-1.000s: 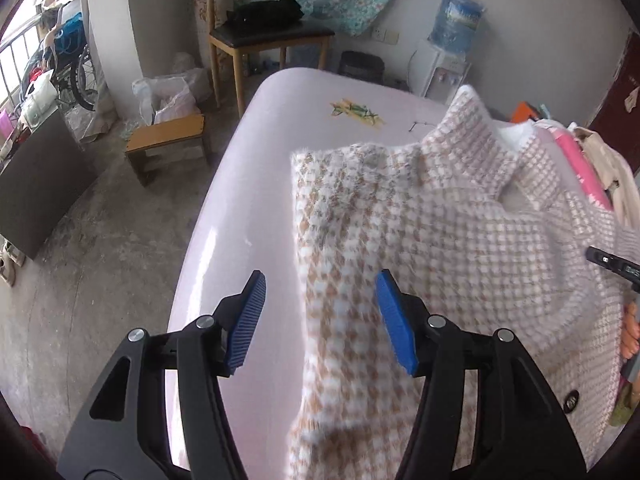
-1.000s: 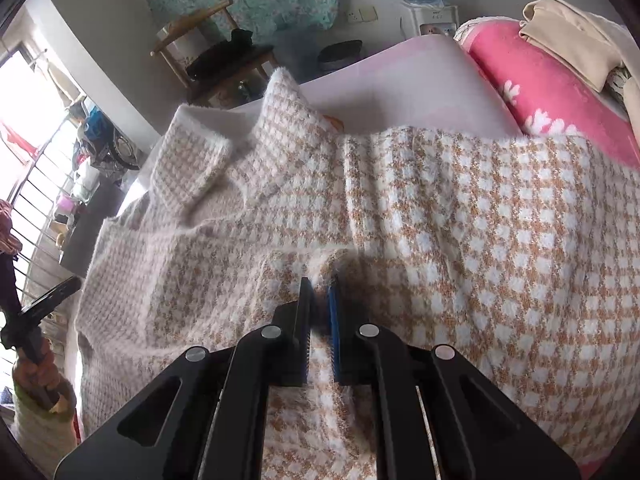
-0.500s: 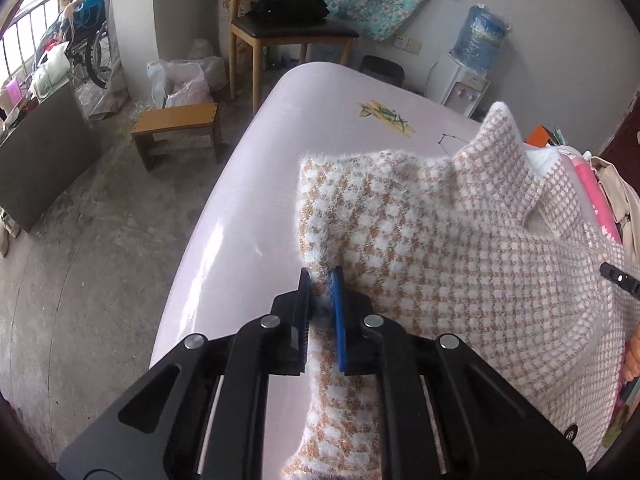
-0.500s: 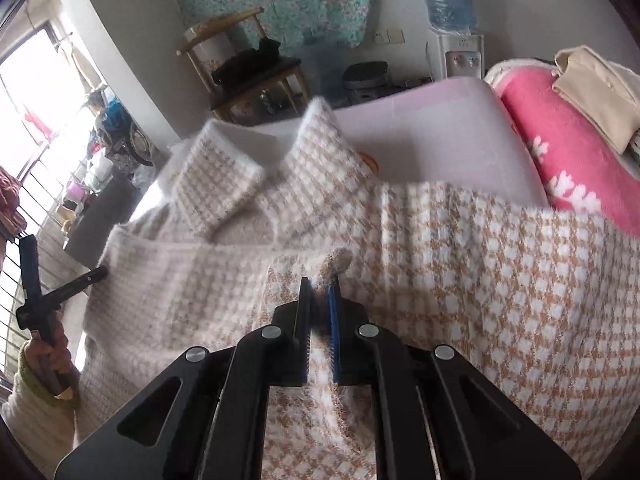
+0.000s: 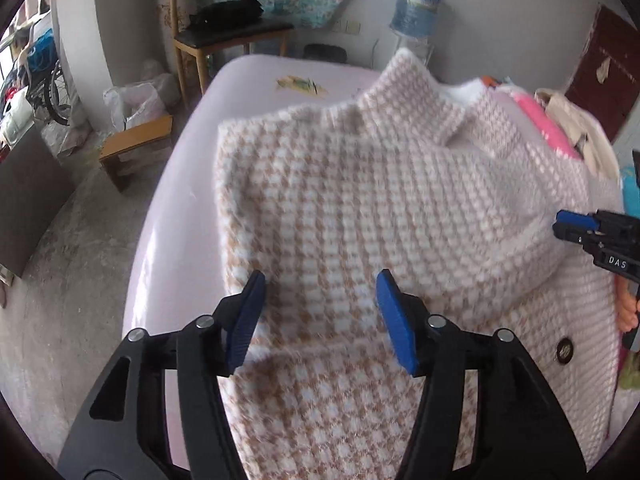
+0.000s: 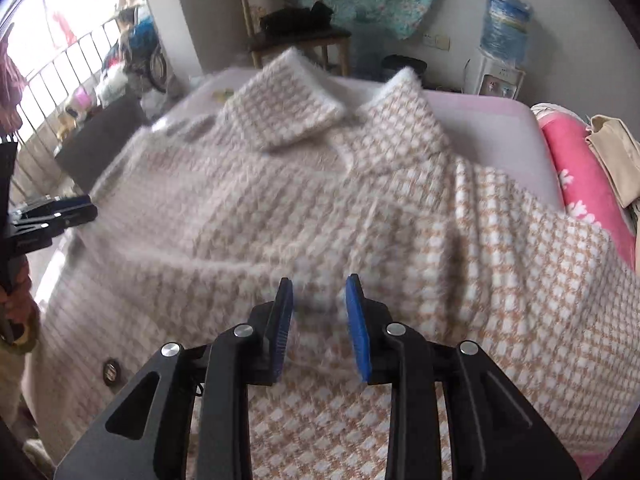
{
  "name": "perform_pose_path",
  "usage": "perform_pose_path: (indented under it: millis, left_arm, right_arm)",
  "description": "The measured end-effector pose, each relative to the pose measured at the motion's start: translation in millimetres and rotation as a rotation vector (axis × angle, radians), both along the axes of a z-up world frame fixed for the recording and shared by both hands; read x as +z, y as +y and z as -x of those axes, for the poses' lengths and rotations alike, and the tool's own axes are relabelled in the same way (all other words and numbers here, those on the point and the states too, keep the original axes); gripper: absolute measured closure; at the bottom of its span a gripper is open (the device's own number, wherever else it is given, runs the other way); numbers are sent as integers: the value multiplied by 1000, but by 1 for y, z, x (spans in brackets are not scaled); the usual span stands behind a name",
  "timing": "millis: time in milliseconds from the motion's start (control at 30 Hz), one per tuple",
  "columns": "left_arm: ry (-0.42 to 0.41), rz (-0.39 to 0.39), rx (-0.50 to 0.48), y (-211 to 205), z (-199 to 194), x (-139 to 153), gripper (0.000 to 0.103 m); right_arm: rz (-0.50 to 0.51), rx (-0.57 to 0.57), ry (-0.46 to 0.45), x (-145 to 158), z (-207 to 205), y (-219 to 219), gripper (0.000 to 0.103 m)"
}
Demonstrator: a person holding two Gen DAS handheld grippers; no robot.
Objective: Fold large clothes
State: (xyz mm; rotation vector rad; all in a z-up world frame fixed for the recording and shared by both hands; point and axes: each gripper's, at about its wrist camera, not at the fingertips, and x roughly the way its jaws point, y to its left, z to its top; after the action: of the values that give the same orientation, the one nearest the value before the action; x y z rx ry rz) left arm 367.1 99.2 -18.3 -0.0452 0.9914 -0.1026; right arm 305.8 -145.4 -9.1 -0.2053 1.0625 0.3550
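The coat (image 5: 360,208) lies spread on the bed (image 5: 176,208). A chair (image 5: 224,36) stands behind the bed, upper left; a stool (image 5: 136,144) left.

L gripper (image 5: 320,312): tilted steeply down, jaws well apart, just been opening; blue pads (image 5: 394,320) clear of the fabric below, nothing pinched. R gripper (image 6: 318,320): also angled down, jaws part-way apart w/ a narrower gap, just been opening, nothing gripped between pads (image 6: 356,326). Each gripper's tip shows at the edge of the other's view, a hand (image 5: 628,308) gripping R's handle.
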Motion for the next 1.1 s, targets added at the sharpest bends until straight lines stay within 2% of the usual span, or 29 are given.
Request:
perform_pose_path:
  millis: [67,133,233,300,333,367,400,433,533,567,633,733,800,867,933,967,1100]
  left_arm:
    - [-36,-90,-22,-14,9,-8,46]
    - [-49,-130,-24,-21,13,-6,45]
    - [-73,-61,-27,-21,15,8,39]
    - [-99,-54,-16,-25,10,17,32]
    - [-107,-48,-15,-29,7,20,31]
    - [-109,-43,-21,-34,3,21,24]
    - [-103,-50,-26,-41,-1,18,19]
    - [-92,-67,-26,-47,-5,13,19]
    - [4,-122,-26,-59,-18,-16,17]
    - [-26,-108,-7,-56,-15,-18,13]
    - [-17,-90,6,-52,-15,-19,11]
    - [-3,-97,2,-52,-15,-20,9]
    - [-6,-101,5,-52,-15,-21,8]
    - [-17,-110,11,-54,-14,-22,8]
    - [-23,-118,18,-54,-12,-21,8]
    - [-19,-117,25,-53,-11,-20,8]
    - [-8,-125,31,-53,-12,-20,8]
  right_arm:
    - [-3,-6,-13,-3,4,-5,71]
    - [11,-32,15,3,3,-7,70]
    - [23,-34,-14,22,4,2,68]
    - [-1,-30,-42,31,2,15,67]
    - [-16,-29,-51,33,1,21,64]
    - [-39,-20,-56,32,0,29,58]
    - [-49,-10,-55,29,-2,35,55]
    - [-46,-1,-49,23,-2,40,50]
    - [5,-7,-14,-2,1,48,45]
    - [-6,-16,-21,0,4,45,43]
    - [-23,-42,3,8,6,39,43]
    - [-40,-105,-42,23,2,21,43]
    - [-43,-163,-27,19,-7,10,43]
    - [-23,-197,36,-1,-18,2,41]
    - [-42,-200,29,0,-15,0,40]
    - [-43,-211,43,4,-13,-3,40]
    - [-142,-263,-6,41,13,-39,40]
